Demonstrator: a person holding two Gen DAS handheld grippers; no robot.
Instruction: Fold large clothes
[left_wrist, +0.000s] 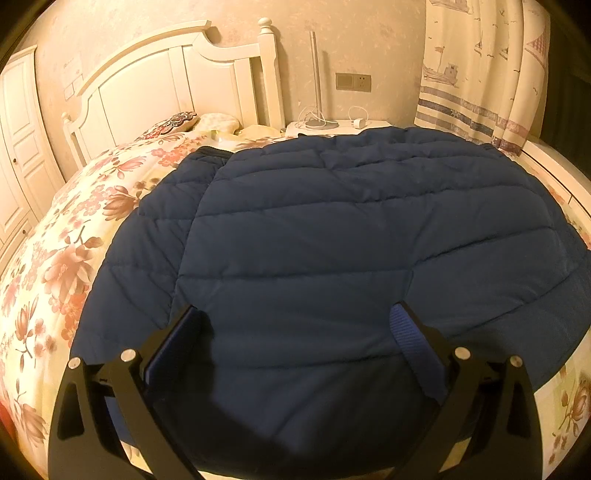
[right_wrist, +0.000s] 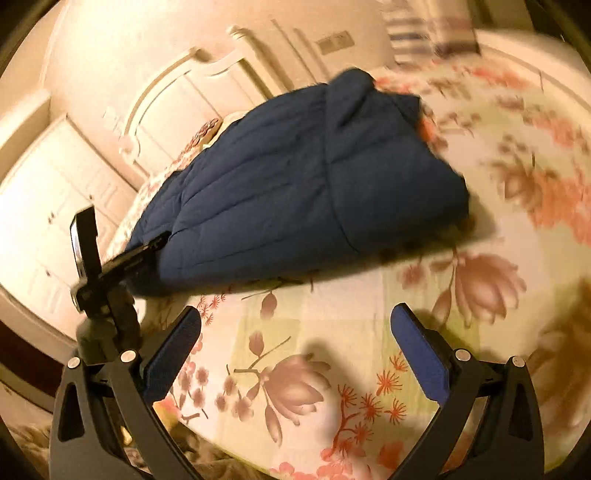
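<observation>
On the floral bedspread (right_wrist: 314, 332), a quilted navy jacket (left_wrist: 332, 240) lies folded.

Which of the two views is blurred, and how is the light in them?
Left wrist view: sharp, warm yellow light, strong fisheye bending; the blue jacket is clear. Right wrist view: motion blur over the floral bedspread and headboard, with dark shadows beneath the right gripper.
</observation>
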